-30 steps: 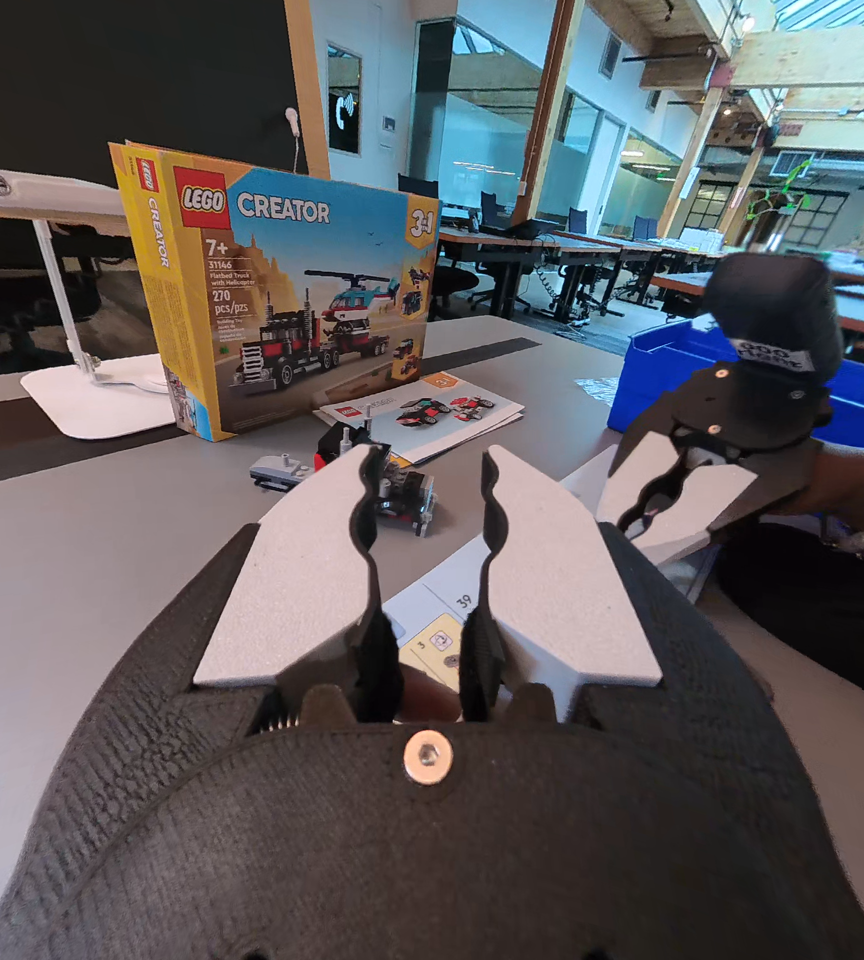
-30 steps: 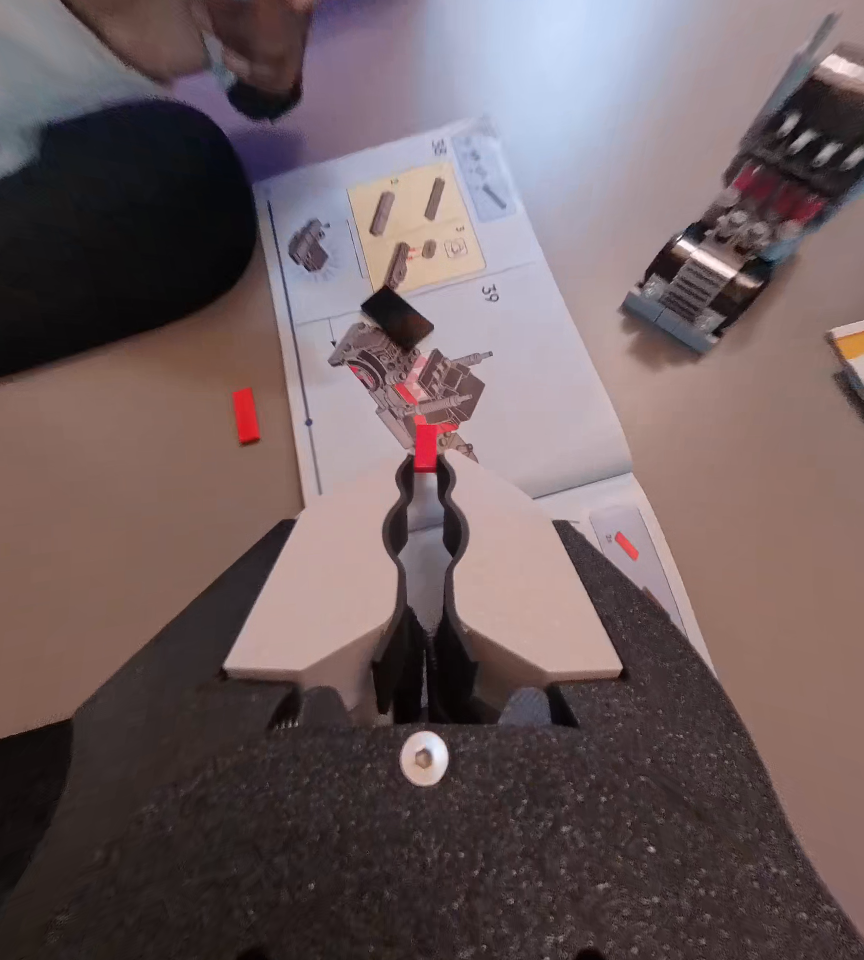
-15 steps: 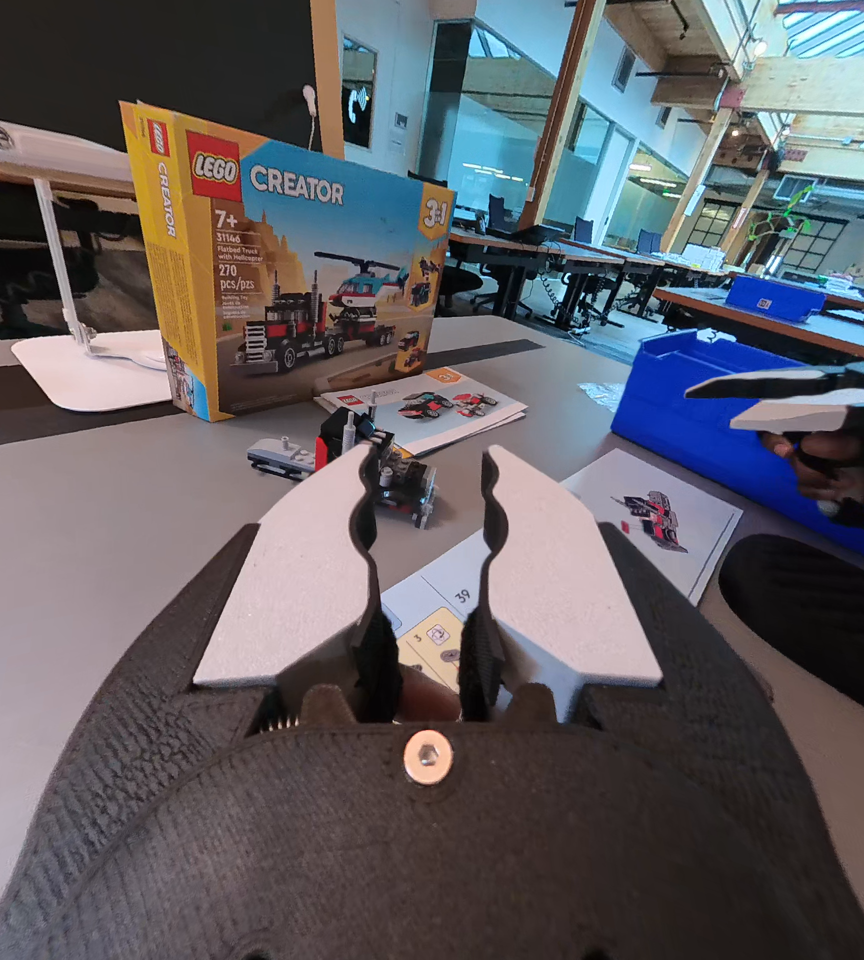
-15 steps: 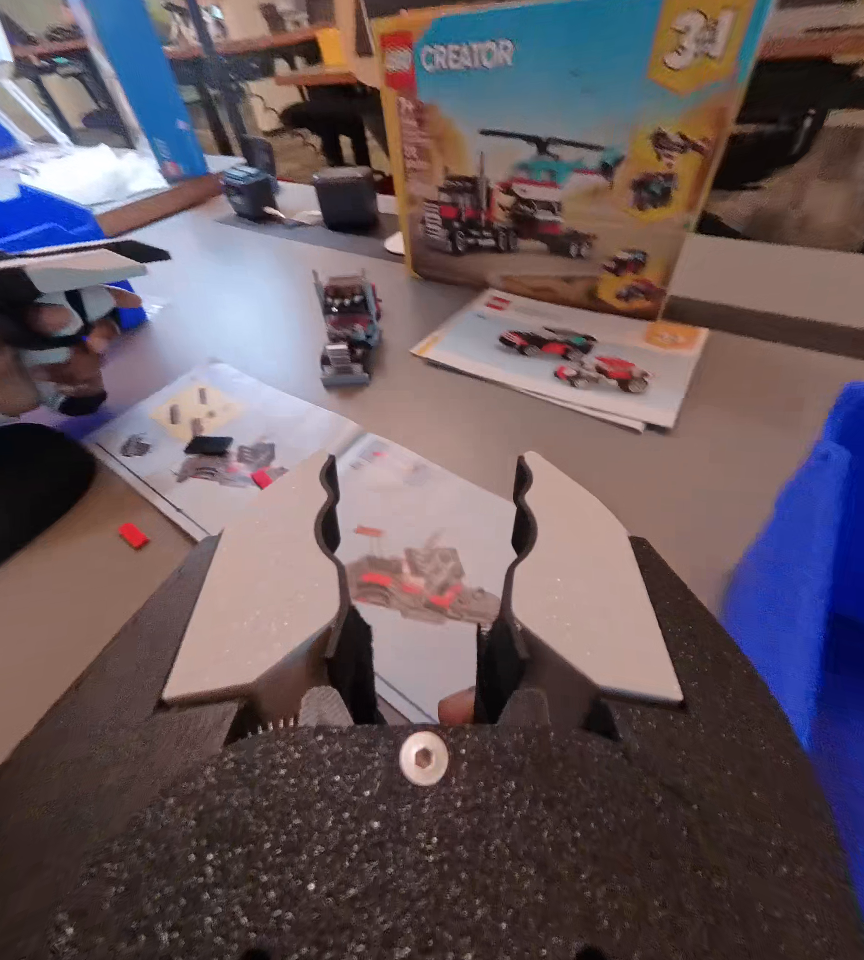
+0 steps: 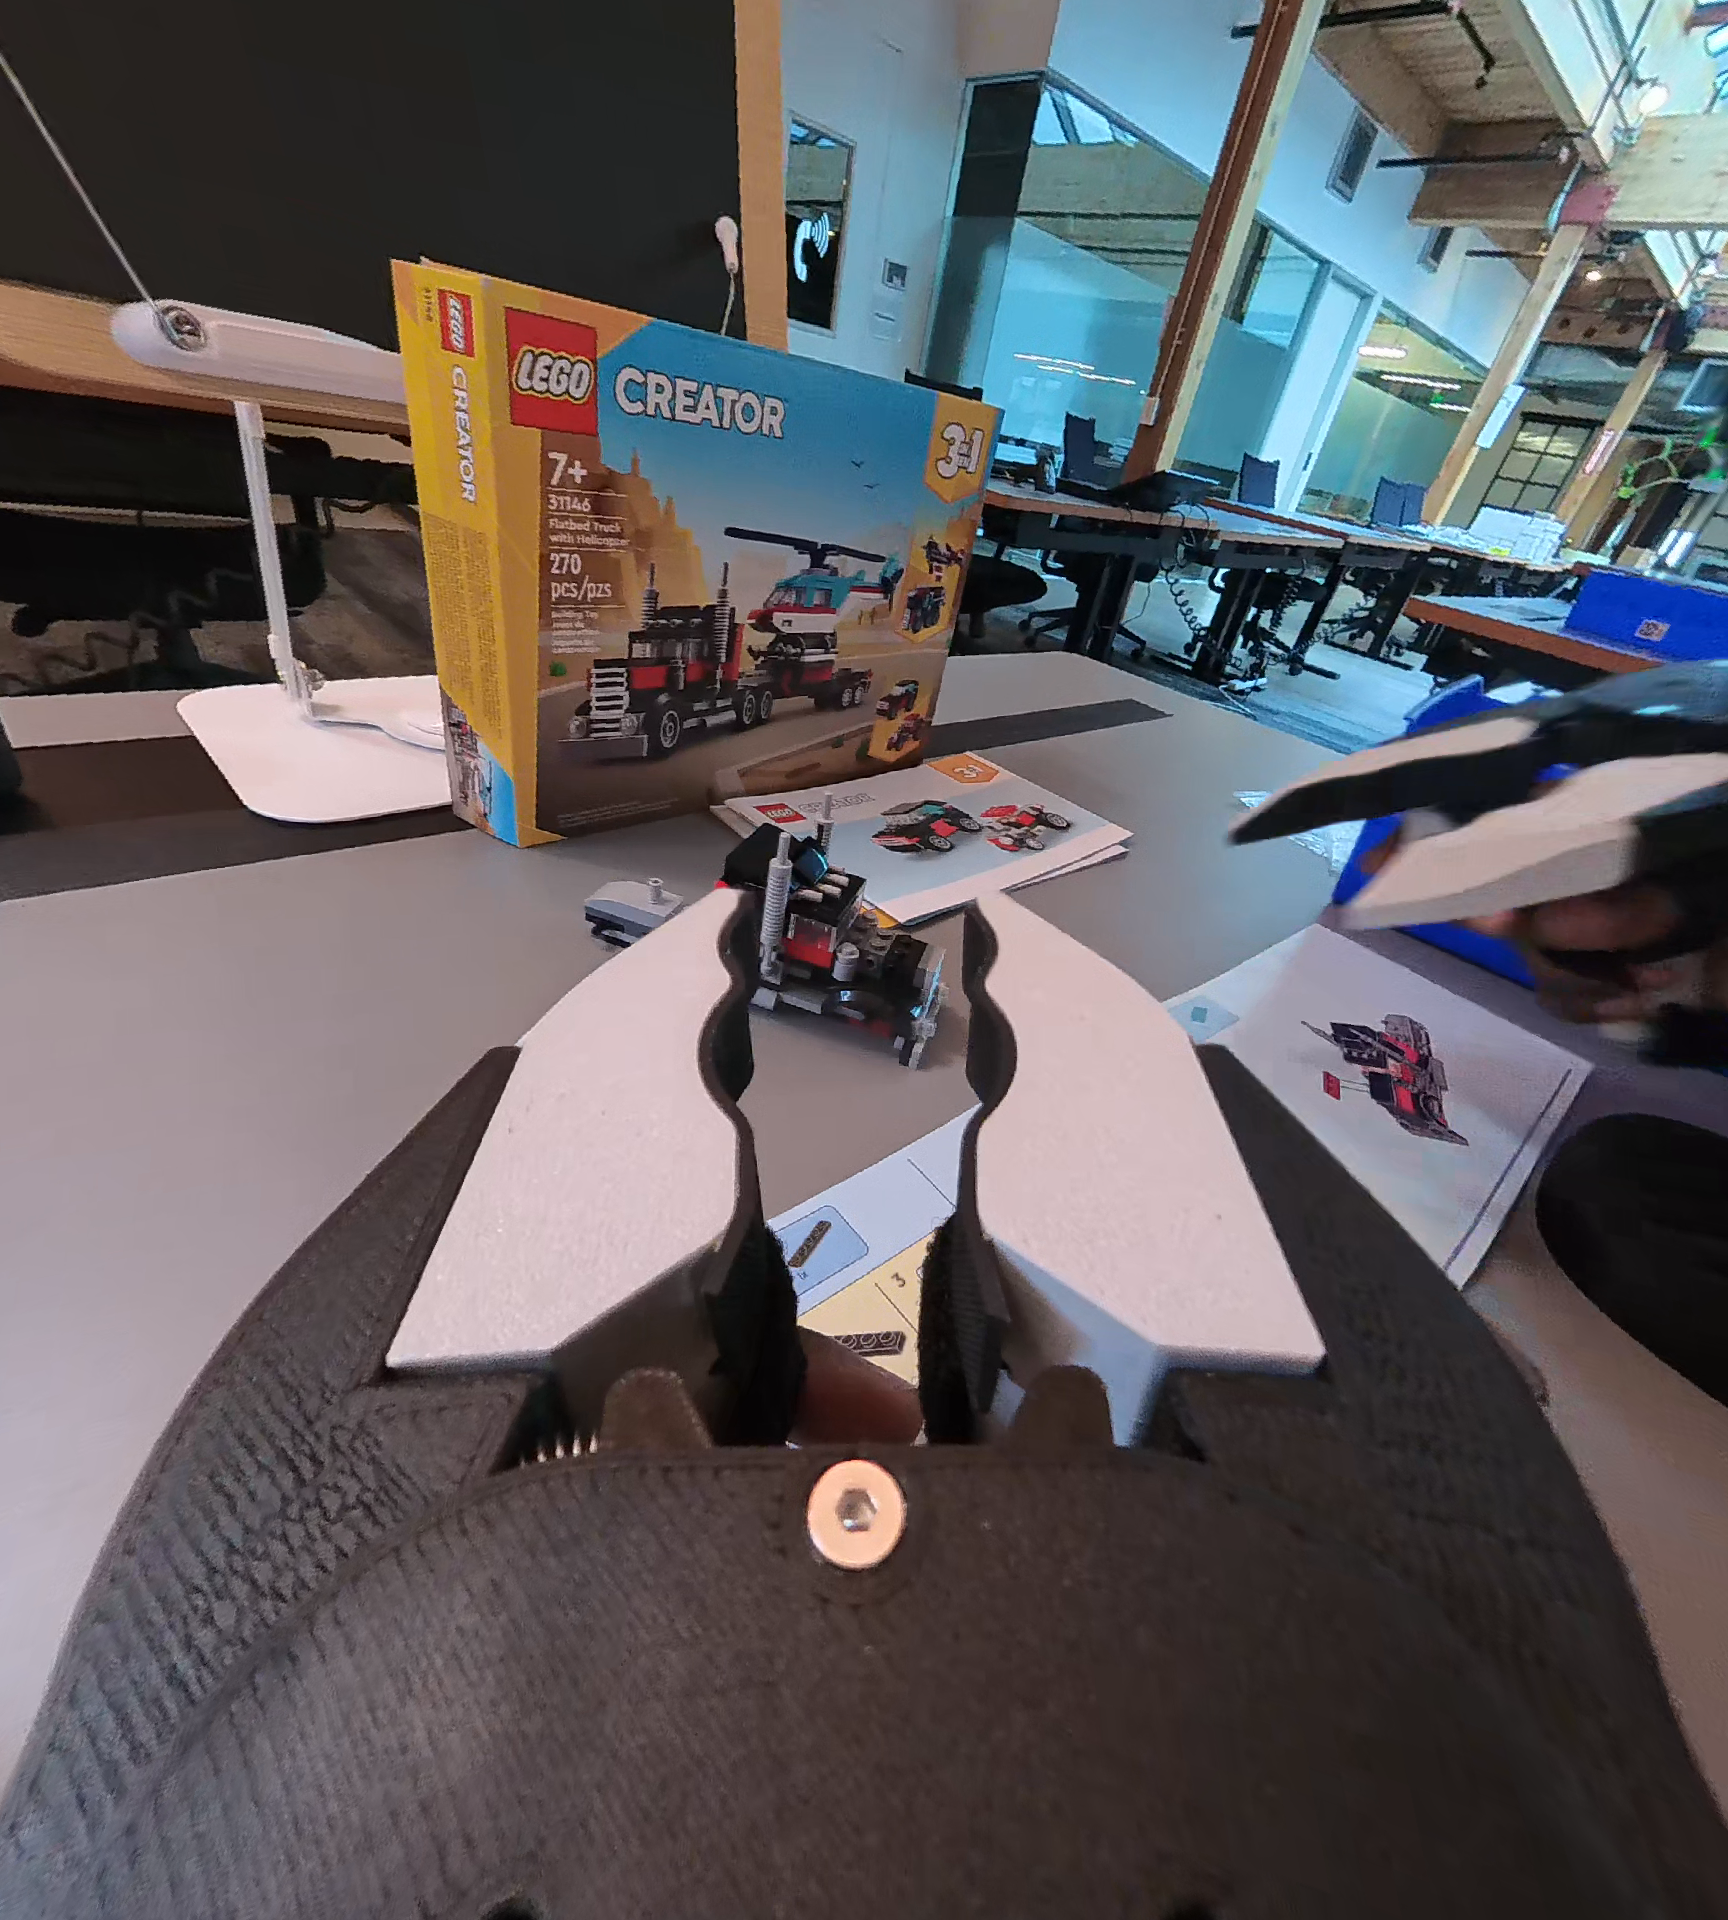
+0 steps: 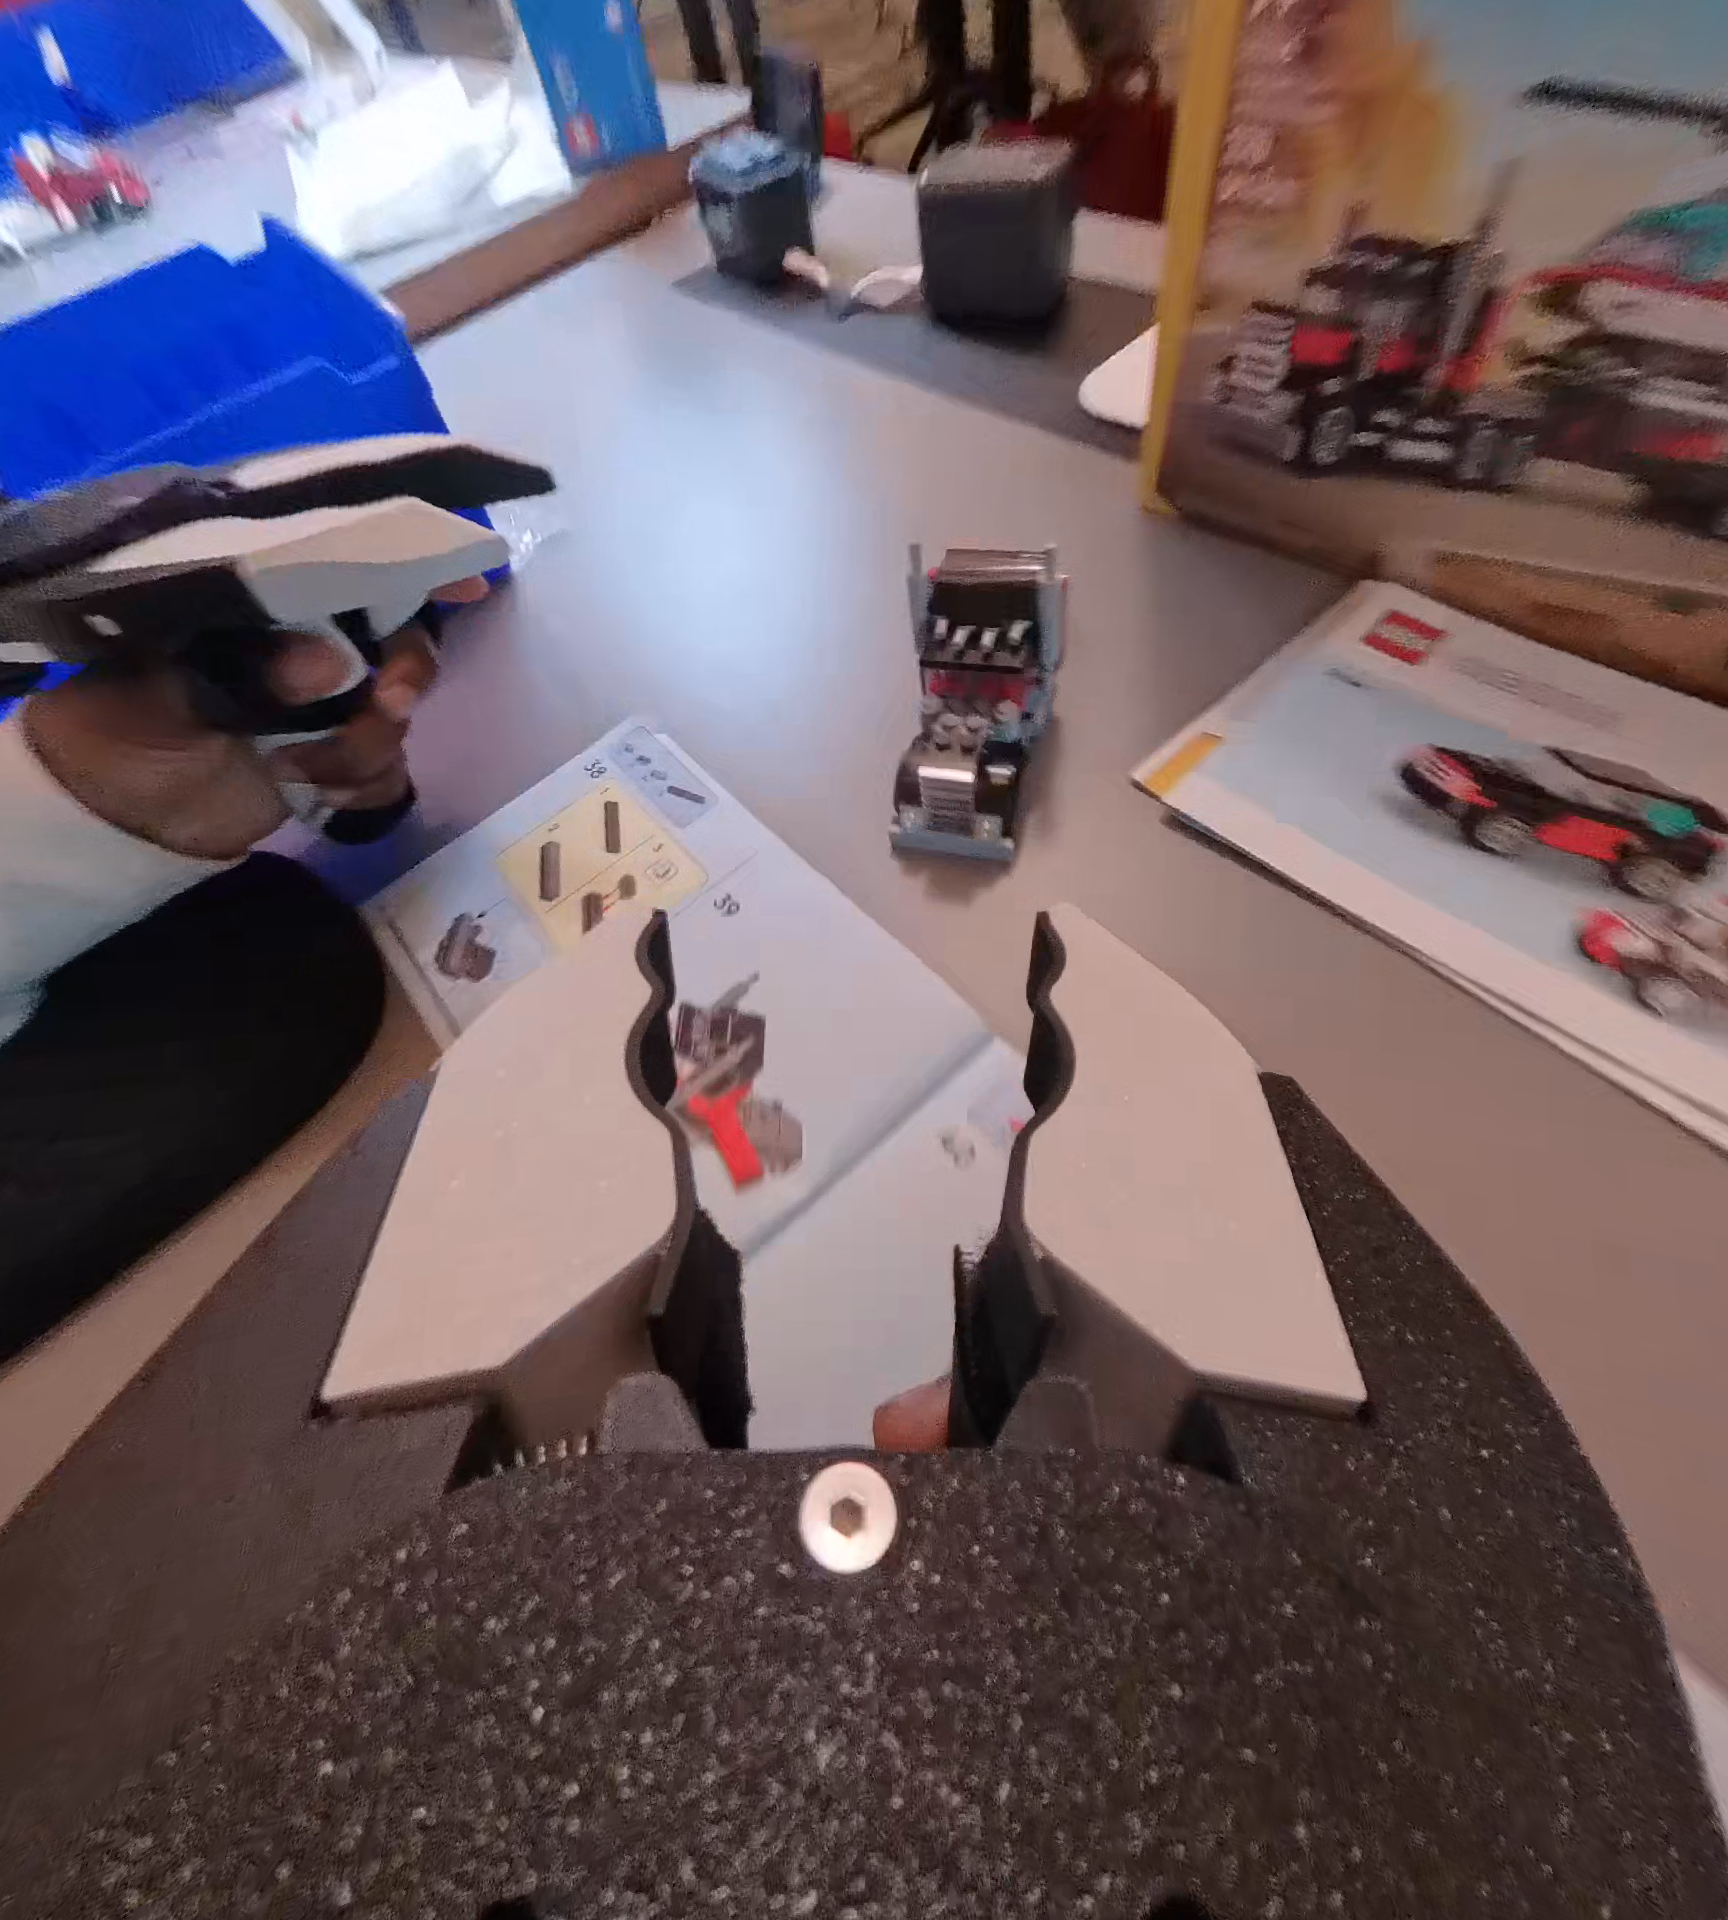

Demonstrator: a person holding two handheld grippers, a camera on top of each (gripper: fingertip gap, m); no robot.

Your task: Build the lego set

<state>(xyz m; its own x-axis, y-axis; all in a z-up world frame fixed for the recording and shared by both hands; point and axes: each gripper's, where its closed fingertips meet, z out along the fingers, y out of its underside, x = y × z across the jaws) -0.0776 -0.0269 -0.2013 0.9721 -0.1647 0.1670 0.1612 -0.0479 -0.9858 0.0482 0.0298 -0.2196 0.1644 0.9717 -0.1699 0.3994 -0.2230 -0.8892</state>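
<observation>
The partly built lego truck (image 5: 844, 961) is seen standing on the grey surface (image 5: 216, 1091) beyond the open instruction booklet (image 6: 735, 935), while the fingers of the left gripper (image 5: 849, 914) and right gripper (image 6: 849, 930) are held spread, nothing between them.

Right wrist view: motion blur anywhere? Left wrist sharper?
Right wrist view: box and closed booklet smeared, left gripper soft, own right gripper crisp. Left wrist view: truck cab and box sharp; only the right gripper blurs; fisheye bends the edges.
</observation>
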